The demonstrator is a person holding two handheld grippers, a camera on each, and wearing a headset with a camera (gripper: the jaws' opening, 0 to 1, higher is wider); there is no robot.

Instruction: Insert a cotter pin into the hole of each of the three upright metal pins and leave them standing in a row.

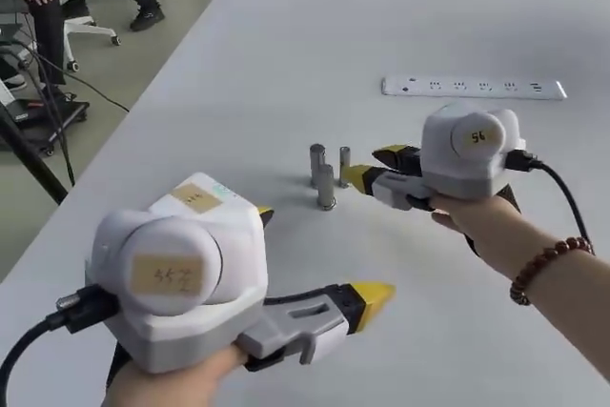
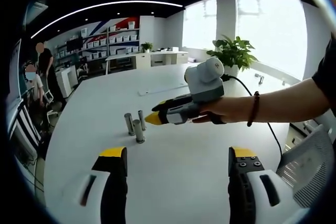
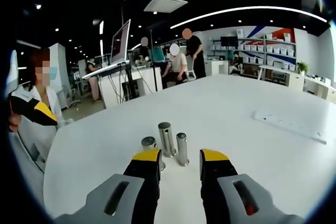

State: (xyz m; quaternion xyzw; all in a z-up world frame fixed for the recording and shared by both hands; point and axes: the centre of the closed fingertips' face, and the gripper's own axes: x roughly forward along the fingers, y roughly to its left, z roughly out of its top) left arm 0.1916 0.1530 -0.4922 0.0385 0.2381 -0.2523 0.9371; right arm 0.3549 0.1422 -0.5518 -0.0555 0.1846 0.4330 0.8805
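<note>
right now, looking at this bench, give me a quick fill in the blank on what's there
The metal pins standing upright on the table number ___.
Of the left gripper and right gripper, the one nearer the pins is the ___.
The left gripper's jaws stand wide ___, holding nothing.
Beyond the pins lies a white ___.
Missing words: three; right; open; power strip.

Three upright metal pins (image 1: 327,186), one power strip (image 1: 474,89), one table (image 1: 286,35).
</note>
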